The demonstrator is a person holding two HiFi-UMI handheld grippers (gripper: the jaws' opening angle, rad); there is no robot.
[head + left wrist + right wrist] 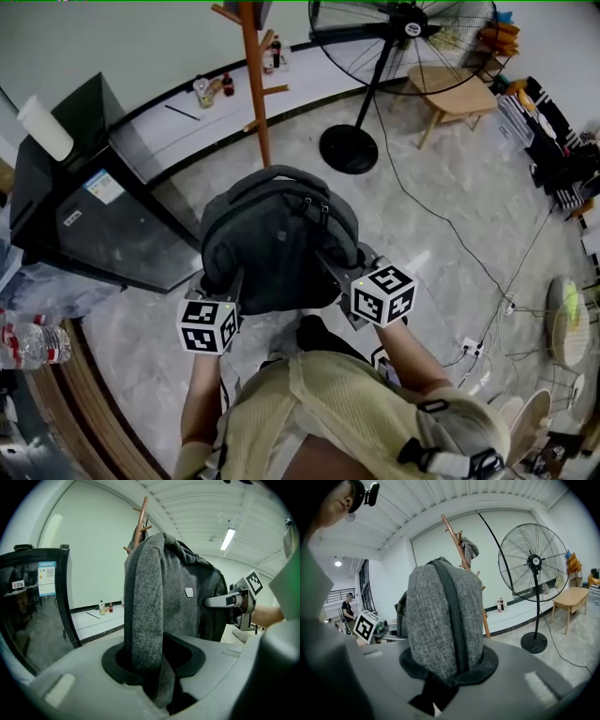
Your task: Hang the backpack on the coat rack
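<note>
Seen from above, a person holds one grey backpack (277, 239) out in front of them, off the floor, between two handheld grippers. The left gripper (228, 286) is clamped on a fold of grey fabric at the pack's left side. The right gripper (330, 270) is clamped on fabric crossed by a dark strap at its right side. Neither pair of jaws is fully together, because the cloth fills the gap. The pack's top handle (272, 174) points toward one wooden coat rack (255, 84), which stands a short way ahead, apart from the pack.

What could go wrong, as a judgement: each gripper pinches only soft cloth, so the weight of the pack could drag the fabric out of one clamp and leave the pack swinging from the other. With both grips low on the sides, the handle loop may sag shut and miss a peg. A push from the pack against the slim pole could rock the rack. A cable (441, 216) trails across the floor to the right and could catch a foot.

Counts: one backpack, one coat rack with several short pegs and a grey item already near its top, two grippers, one standing fan (403, 37), one small wooden stool (455, 98), one dark glass-fronted cabinet (84, 216), and about four small bottles (227, 86) on the white ledge behind the rack
</note>
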